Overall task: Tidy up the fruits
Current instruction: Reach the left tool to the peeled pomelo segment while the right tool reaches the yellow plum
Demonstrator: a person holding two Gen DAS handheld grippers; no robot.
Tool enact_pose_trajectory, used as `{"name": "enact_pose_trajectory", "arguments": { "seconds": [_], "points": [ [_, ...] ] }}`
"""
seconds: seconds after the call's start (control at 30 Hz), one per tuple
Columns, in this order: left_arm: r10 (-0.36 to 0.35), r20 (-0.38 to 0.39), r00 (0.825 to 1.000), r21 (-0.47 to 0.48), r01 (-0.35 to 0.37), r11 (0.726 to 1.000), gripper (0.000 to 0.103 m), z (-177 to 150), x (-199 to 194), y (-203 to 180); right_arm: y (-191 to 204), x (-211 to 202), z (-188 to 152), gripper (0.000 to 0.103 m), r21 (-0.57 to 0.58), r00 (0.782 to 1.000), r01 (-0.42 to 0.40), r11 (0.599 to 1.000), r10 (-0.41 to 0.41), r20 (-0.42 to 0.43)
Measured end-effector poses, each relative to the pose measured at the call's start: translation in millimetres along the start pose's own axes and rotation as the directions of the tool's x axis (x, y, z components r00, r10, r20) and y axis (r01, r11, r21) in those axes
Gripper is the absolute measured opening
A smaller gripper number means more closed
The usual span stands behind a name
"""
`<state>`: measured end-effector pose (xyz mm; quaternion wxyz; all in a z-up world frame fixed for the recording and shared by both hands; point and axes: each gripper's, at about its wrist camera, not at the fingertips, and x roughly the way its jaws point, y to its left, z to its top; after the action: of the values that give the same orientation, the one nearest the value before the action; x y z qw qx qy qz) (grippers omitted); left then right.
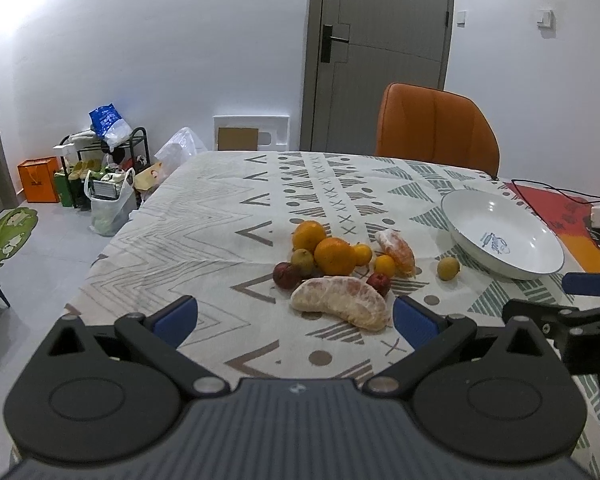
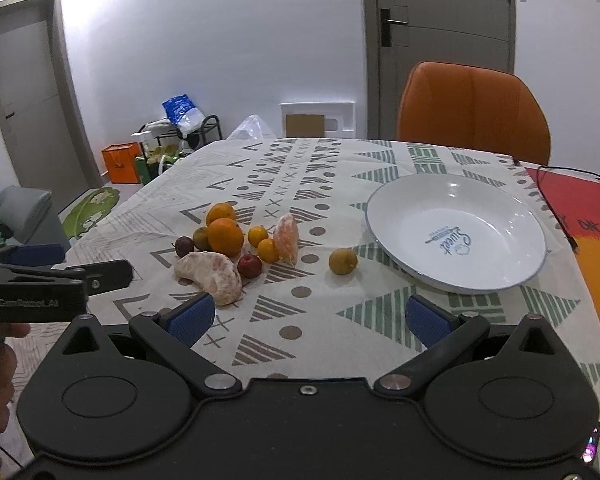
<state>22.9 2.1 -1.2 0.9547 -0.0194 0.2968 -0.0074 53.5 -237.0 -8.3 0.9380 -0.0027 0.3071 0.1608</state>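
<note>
Surroundings: an orange chair (image 2: pixel 474 114) stands at the far edge of the desk (image 2: pixel 284 316); a black cable (image 2: pixel 556 208) trails over the red mat (image 2: pixel 580 204) on the right; bags and a rack (image 1: pixel 100 160) sit on the floor by the wall.
Obstructions: nothing lies between my claws and the fruit.
Left claw (image 1: pixel 296 316): my fingers stand wide apart, holding nothing, low over the desk just before the large peeled segment (image 1: pixel 342 302).
Right claw (image 2: pixel 310 318): likewise spread and unloaded, facing bare cloth between fruit and plate.
Plate (image 2: pixel 456 232): white, blue-rimmed, printed lettering at its centre, to the right of the fruit.
Fruit cluster: two oranges (image 2: pixel 225 237), two small yellow citrus (image 2: pixel 269 250), a greenish fruit (image 1: pixel 302 261), two dark red fruits (image 2: pixel 249 265) and a second peeled segment (image 2: pixel 287 238), all close together on the desk (several touching).
Stray fruit: one yellow-green fruit (image 2: pixel 343 261) lies apart, near the plate rim.
</note>
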Motion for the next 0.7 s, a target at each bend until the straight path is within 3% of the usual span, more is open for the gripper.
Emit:
{"name": "enact_pose_trajectory", "arguments": {
  "seconds": [0.2,0.5,0.7],
  "points": [
    [-0.014,-0.01,1.0,-0.01,0.014,1.0,0.103,1,17,-4,-5,15,4,0.1,0.029,0.999,-0.035,0.999,0.035,-0.006],
    [-0.045,-0.041,0.998,-0.01,0.045,0.999,0.103,2,43,-9,-18,37,8,0.08,0.079,0.998,-0.051,0.996,0.053,-0.024],
    [-0.059,-0.078,0.995,-0.01,0.058,0.998,0.103,2,64,-15,-29,52,11,0.073,0.109,0.998,-0.041,0.993,0.045,-0.036]
  ]
}}
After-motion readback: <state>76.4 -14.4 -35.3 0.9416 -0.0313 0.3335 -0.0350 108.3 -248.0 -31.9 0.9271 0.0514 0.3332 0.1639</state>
